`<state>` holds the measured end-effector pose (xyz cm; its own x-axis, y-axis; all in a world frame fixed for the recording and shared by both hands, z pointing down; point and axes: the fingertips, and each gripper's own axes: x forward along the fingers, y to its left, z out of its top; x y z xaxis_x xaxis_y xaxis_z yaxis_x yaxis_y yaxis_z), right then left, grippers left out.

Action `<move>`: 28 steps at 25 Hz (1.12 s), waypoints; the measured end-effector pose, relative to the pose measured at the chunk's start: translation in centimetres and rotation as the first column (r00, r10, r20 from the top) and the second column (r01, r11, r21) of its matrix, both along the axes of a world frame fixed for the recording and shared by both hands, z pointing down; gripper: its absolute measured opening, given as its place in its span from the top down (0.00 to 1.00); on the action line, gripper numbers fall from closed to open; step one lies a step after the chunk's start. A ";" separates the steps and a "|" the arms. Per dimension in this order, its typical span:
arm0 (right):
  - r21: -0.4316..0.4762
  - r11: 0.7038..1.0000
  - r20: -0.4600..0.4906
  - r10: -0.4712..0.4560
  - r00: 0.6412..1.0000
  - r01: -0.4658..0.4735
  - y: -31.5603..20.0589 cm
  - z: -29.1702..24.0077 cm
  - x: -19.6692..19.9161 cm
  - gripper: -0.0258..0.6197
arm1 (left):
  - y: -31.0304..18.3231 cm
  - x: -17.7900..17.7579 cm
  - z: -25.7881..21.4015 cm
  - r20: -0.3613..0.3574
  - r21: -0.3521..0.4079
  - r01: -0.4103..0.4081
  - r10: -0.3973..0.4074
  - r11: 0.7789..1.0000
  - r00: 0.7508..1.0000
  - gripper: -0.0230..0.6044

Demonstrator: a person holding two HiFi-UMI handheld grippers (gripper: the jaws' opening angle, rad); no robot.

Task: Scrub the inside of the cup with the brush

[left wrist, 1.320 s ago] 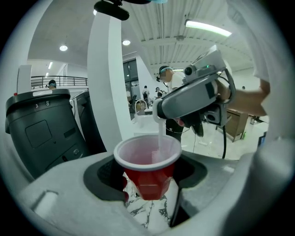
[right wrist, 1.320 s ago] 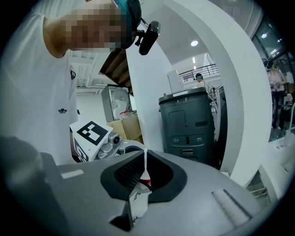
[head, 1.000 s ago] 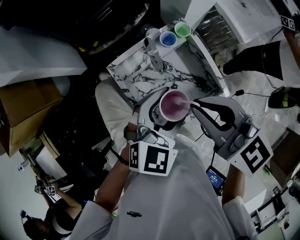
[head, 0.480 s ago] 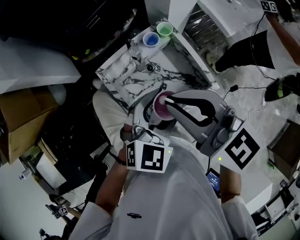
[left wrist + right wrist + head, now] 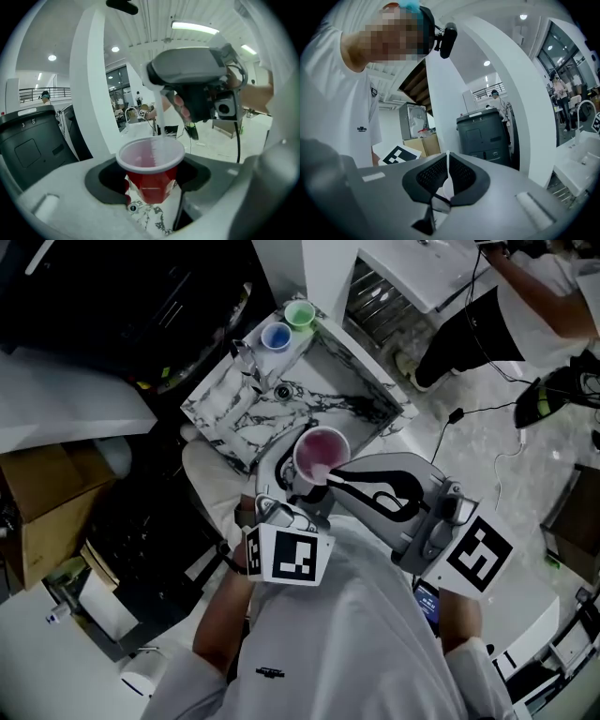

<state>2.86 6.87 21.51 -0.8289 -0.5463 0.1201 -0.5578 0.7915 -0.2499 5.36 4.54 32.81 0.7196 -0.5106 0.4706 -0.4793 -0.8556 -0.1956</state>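
Note:
The red cup (image 5: pixel 322 452) is upright over the near edge of the marble sink (image 5: pixel 246 411), with my left gripper (image 5: pixel 298 486) shut on its lower wall. In the left gripper view the cup (image 5: pixel 151 169) stands between the jaws, and a thin white brush handle (image 5: pixel 158 123) drops into its mouth. My right gripper (image 5: pixel 336 476) sits at the cup's near right rim. In the right gripper view it (image 5: pixel 446 183) is shut on the white brush handle (image 5: pixel 448 172). The brush head is hidden inside the cup.
A blue cup (image 5: pixel 276 336) and a green cup (image 5: pixel 299 313) stand on the sink's far corner beside the faucet (image 5: pixel 246 356). A dish rack (image 5: pixel 378 298) lies to the right. A cardboard box (image 5: pixel 42 491) sits on the left. A black cable (image 5: pixel 450 423) runs on the floor.
My right gripper has moved left from beside the cup to its mouth, and the brush now reaches into the cup. The left gripper still holds the cup.

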 end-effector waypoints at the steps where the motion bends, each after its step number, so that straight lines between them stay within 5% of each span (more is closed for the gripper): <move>1: -0.007 1.000 -0.002 0.010 1.000 -0.010 0.2 0.1 0.6 0.93 | 0.0 0.1 0.0 0.002 0.000 -0.004 0.004 1.000 1.000 0.49; 16: 0.008 0.994 -0.056 0.112 0.992 -0.112 -1.7 1.3 5.8 0.93 | 0.5 1.9 -0.2 0.004 0.001 -0.030 0.030 1.000 1.000 0.49; 28: 0.074 0.995 0.014 0.061 0.998 -0.062 -2.7 -1.1 3.1 0.93 | 1.4 2.7 0.3 0.025 0.007 -0.071 0.071 0.997 0.997 0.49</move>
<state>5.93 4.13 20.45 -0.7945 -0.6035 0.0673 -0.6035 0.7723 -0.1983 8.03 5.96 33.07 0.7422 -0.4623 0.4853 -0.4121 -0.8858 -0.2136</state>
